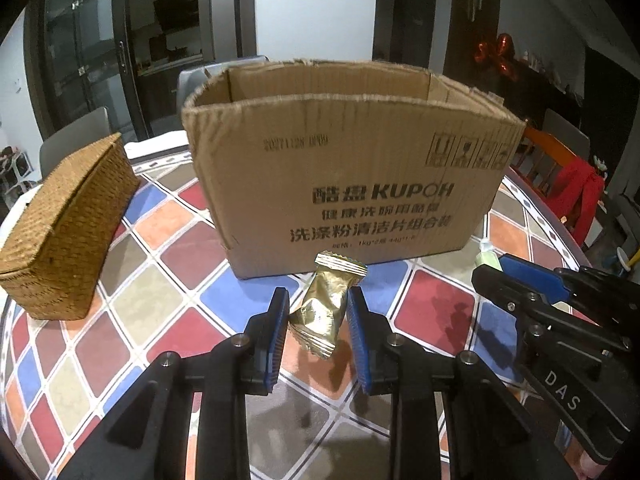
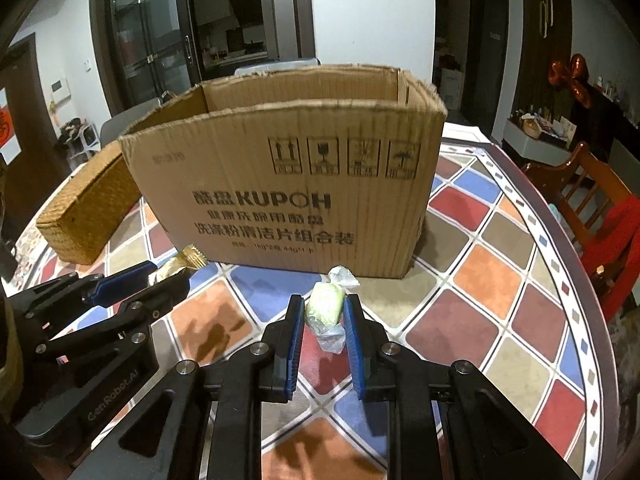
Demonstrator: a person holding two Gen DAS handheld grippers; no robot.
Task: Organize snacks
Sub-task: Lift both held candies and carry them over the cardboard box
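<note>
Looking through the left wrist camera first: the left gripper is pinching a gold snack packet between its blue pads, jaws closed narrow on the crinkled foil, and the packet is hanging above the checkered tablecloth right in front of the cardboard box. The box is sitting open-topped, but its inside is mostly hiding behind the front wall, so what's in there is anyone's guess. A wicker basket is sitting off to the left, lid side facing away. Over on the right edge the right gripper is poking in, partly cut off, and only a sliver of something pale green is peeking out at its tip, too small to make out here.

Switching to the right wrist camera, that pale thing is showing properly: the right gripper is squeezing a green candy in a clear twisted wrapper, jaws narrow around it, held just short of the same cardboard box. The left gripper is coming in from the left, and its gold snack packet is mostly covered by the fingers, just the crimped end sticking out. The wicker basket is half tucked behind the box here.
</note>
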